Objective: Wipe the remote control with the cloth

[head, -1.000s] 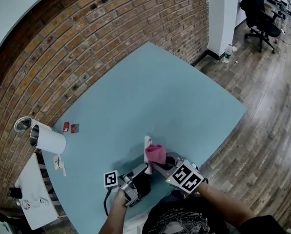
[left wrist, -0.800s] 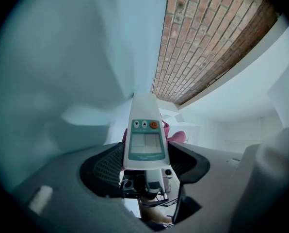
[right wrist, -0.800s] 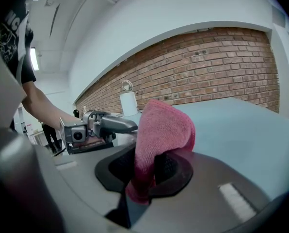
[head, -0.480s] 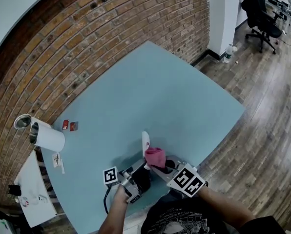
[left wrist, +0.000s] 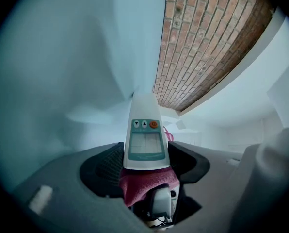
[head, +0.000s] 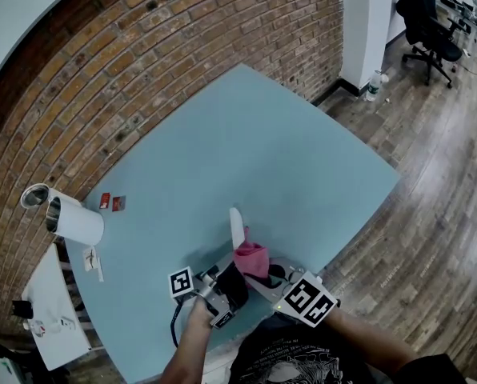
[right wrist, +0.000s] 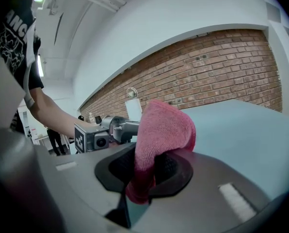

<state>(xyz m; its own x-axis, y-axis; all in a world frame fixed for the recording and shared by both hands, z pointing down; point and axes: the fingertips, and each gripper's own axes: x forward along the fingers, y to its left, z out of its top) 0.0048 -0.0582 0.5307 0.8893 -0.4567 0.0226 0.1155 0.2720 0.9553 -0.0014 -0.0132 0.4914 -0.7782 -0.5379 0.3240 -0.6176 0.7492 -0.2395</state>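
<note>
Left gripper [left wrist: 145, 155] has its jaws clamped on the lower end of the white remote control [head: 236, 226]. The handset sticks out over the blue table [head: 286, 150], nose toward twelve o'clock in the head view. Its screen and orange button face the left gripper's camera. Right gripper [right wrist: 154, 165] sits at the remote's four o'clock, jaws pinched tight on the pink cloth [right wrist: 163, 127], and the fold bulges up past the tips. The cloth sits against the remote's near end, just beside the left jaws. Both tools work at the table's six o'clock edge. Out at nine o'clock, a white cylinder [head: 74, 224] lies on its side beside the brick wall [head: 182, 46].
</note>
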